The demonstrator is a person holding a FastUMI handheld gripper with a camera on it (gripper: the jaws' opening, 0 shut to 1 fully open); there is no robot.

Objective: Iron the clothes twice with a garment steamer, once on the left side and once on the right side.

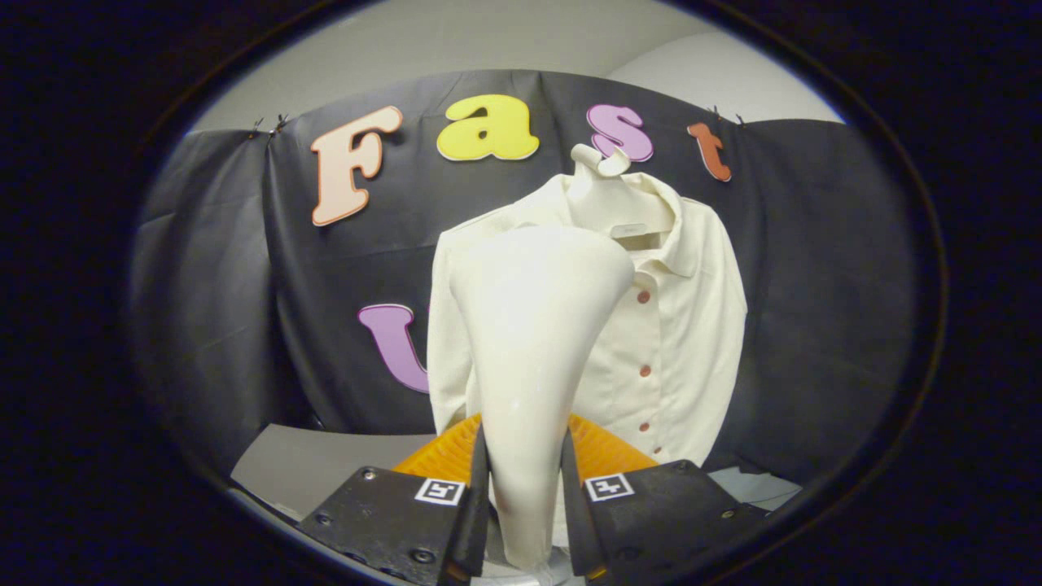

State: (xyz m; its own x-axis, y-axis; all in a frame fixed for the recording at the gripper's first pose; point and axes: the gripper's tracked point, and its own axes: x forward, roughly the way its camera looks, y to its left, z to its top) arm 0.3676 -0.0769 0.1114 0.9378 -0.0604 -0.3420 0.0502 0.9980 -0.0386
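— What dominates the scene?

— A black cloth wall (814, 285), with a cream button-up shirt (684, 325) hanging in front of it on a pale hanger (598, 163). The shirt hangs upright, collar at the top, placket of brown buttons (644, 297) running down. Bare cloth wall lies open on either side of it.

— And the steamer?

— The white garment steamer (533, 342) stands upright just ahead of the shirt, its long axis vertical, broad head up and covering the shirt's left half as seen here, narrow handle down.

— The gripper?

— The gripper (525, 496) has its jaws clenched on the handle, both fingers pressing its sides. An orange ridged object (602, 448) sits behind them above the grey table (317, 464).

— Any writing?

— A small neck label (628, 231), too small to read; each finger carries a square marker (440, 491).
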